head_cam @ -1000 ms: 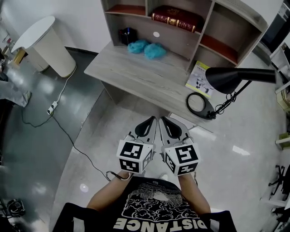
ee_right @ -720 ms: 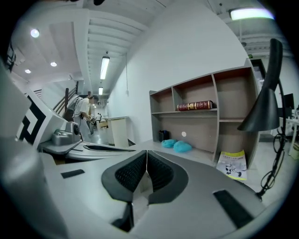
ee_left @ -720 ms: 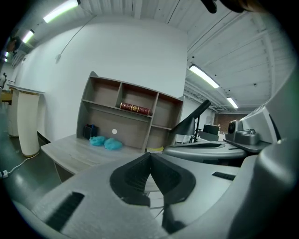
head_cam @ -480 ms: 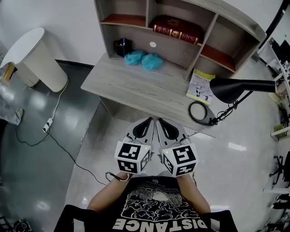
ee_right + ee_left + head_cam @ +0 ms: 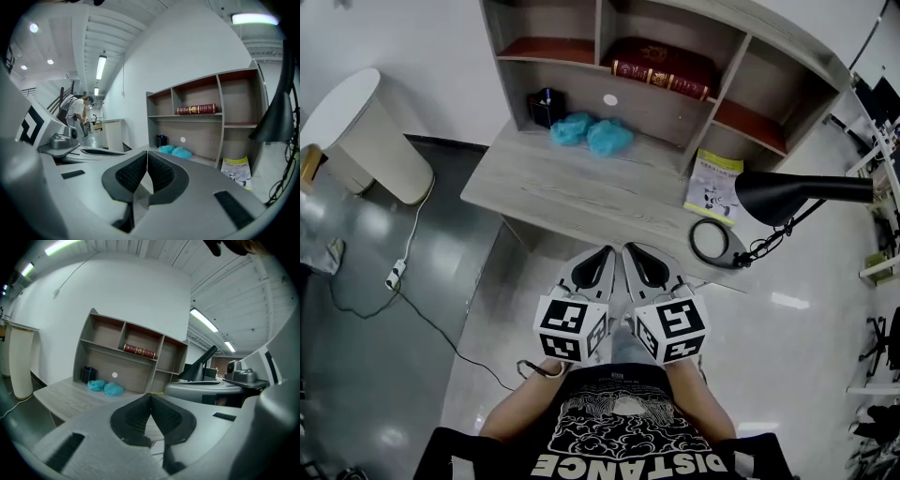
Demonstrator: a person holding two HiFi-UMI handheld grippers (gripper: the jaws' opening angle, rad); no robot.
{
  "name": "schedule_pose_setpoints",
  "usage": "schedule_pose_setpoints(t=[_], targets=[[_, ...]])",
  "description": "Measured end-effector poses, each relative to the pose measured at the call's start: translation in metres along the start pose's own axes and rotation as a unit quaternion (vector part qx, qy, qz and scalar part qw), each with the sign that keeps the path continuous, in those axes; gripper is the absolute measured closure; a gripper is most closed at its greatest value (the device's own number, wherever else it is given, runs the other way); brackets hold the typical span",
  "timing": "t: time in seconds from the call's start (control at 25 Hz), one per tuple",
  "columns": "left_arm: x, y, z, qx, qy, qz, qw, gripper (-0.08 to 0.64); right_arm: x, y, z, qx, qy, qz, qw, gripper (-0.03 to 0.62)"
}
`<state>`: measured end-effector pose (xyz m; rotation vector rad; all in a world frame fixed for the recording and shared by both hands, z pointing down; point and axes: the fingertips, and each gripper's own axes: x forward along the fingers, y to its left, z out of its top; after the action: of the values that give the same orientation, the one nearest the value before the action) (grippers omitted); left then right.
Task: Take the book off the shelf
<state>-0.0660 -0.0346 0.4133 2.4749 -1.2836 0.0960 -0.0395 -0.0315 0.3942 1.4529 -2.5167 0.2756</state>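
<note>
A dark red book (image 5: 661,67) with gilt lettering lies flat in the middle compartment of the wooden shelf unit (image 5: 727,70); it also shows as the book (image 5: 139,350) and the book (image 5: 197,109) in the gripper views. My left gripper (image 5: 605,250) and right gripper (image 5: 629,248) hang side by side in front of the desk (image 5: 553,187), well short of the shelf. Both are shut with nothing between the jaws, as the left gripper (image 5: 150,395) and right gripper (image 5: 147,153) show in their own views.
Two teal cloth bundles (image 5: 592,133) and a dark pen holder (image 5: 545,105) sit at the back of the desk. A black desk lamp (image 5: 787,197) with round base (image 5: 712,242) stands at the right, beside a leaflet (image 5: 713,187). A white round table (image 5: 364,131) stands left; a cable (image 5: 403,281) runs over the floor.
The view has drifted: desk and shelf sit slightly lower-left in the frame than a second ago. Both grippers stay shut and side by side.
</note>
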Motion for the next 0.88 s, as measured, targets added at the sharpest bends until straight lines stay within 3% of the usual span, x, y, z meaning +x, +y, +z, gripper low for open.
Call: schedule_pose_setpoints(t=[0.64,0.76,0.88], targets=[[0.121,0.015,0.04,0.012,-0.003,0.004,0.9999,0.551,0.07,-0.102,0.025,0.016,-0.01,0.009,1.0,0.575],[0.143,0.016,0.047,-0.005,-0.006,-0.001,1.0,0.551,0.078,-0.123,0.03,0.021,-0.014,0.01,1.0,0.575],[0.164,0.018,0.059,-0.046,-0.018,-0.009,0.9988,0.551,0.085,-0.142,0.038,0.027,-0.021,0.015,0.999,0.575]])
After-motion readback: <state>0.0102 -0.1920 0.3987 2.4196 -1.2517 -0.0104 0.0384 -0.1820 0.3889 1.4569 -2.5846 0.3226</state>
